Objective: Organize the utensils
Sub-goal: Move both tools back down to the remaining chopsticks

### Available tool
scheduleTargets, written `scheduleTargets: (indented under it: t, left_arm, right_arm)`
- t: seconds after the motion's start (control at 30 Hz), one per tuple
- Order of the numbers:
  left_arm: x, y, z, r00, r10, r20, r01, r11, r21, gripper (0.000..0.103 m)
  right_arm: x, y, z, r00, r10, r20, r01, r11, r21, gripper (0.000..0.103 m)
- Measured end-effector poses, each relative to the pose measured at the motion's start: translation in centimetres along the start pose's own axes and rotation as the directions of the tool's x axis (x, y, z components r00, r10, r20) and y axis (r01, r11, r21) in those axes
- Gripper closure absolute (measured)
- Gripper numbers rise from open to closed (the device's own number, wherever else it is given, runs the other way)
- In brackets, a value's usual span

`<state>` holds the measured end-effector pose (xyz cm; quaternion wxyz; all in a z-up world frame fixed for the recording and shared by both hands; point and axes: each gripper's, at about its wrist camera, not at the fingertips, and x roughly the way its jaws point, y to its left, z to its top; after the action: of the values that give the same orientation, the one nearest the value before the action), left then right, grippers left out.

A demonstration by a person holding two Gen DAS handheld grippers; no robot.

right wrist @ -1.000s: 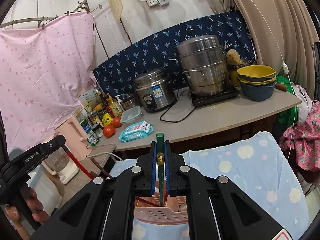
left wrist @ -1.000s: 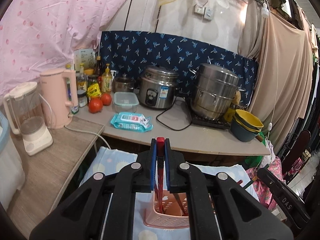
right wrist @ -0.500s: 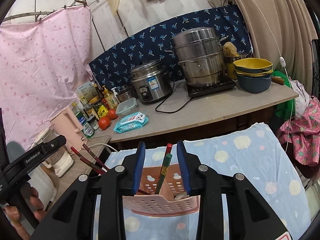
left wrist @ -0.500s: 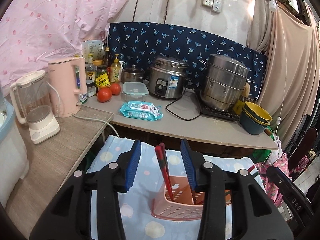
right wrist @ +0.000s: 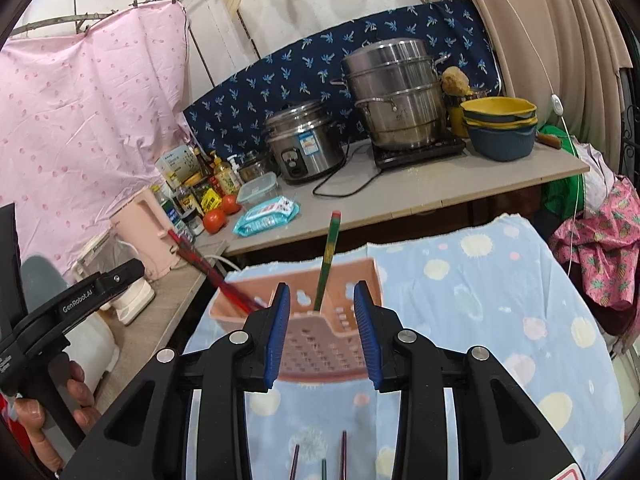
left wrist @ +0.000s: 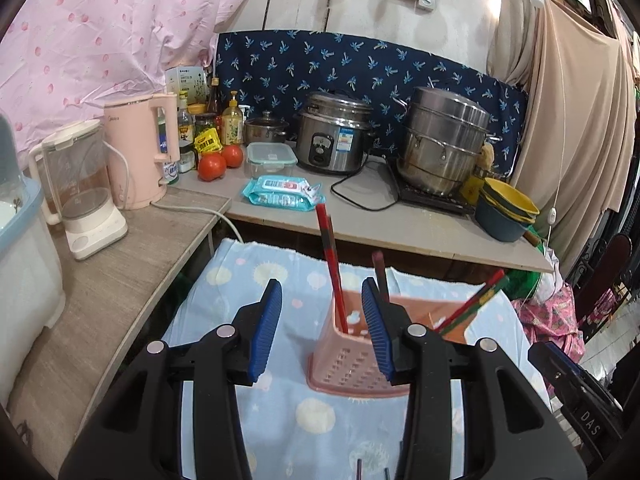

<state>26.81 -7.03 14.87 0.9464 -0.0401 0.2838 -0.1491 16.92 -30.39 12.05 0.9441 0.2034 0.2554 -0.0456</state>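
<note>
**Both grippers empty above the pink holder, chopsticks standing inside**

On the left, the left gripper (left wrist: 322, 330) hung over the spotted blue cloth (left wrist: 224, 292) with its blue pads apart and nothing between them. The red chopsticks (left wrist: 330, 258) stood in the near corner of the pink utensil holder (left wrist: 344, 364), leaning toward the counter — they rested on the holder's wall, which is probably why they stayed up with no grip on them. A darker stick (left wrist: 379, 270) rose just behind the right pad, and a red-and-green pair (left wrist: 478, 300) slanted out of the holder's far end.

The gripper pointed forward and somewhat down, the holder just ahead of its right finger. In the right wrist view the person's hand (right wrist: 48, 408) showed wrapped round that tool's handle at the left edge.

Further right, the right gripper (right wrist: 322, 332) also stood with pads parted and clear of everything. A green chopstick (right wrist: 328, 256) stood nearly upright in the holder (right wrist: 320, 344), seen through the gap yet touched by neither pad. This gripper, too, tilted forward and down, centred on the holder's near wall.

At the bottom edge, the tips of a few more sticks (right wrist: 343, 454) lay on the cloth — likely the ones left to collect.
</note>
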Motion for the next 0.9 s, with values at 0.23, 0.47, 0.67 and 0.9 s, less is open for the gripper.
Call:
scheduleTargets:
  t: [0.23, 0.47, 0.67, 0.9]
  left_arm:
    - [-1.1, 0.7, -3.6, 0.999, 0.005, -0.052, -0.005, 1.000, 0.001, 0.063]
    - [-1.8, 1.5, -7.7, 0.992, 0.015, -0.122, -0.015, 1.000, -0.001, 0.063]
    - [-2.3, 1.6, -12.1, 0.982, 0.034, -0.185, -0.031, 0.999, 0.019, 0.063]
    - [-2.8, 1.4, -17.2, 0.960, 0.041, -0.275, -0.029, 0.998, 0.046, 0.063]
  right_arm:
    - [-0.8, 0.0, -4.2, 0.997, -0.007, -0.072, 0.005, 1.000, -0.018, 0.070]
    - [-1.5, -0.6, -9.4, 0.986, -0.046, -0.160, 0.036, 0.997, -0.064, 0.070]
    - [-2.3, -1.2, -13.8, 0.967, -0.069, -0.244, 0.048, 0.995, -0.091, 0.070]
    - [-3.5, -1.3, -18.6, 0.940, -0.077, -0.333, 0.041, 0.993, -0.114, 0.070]
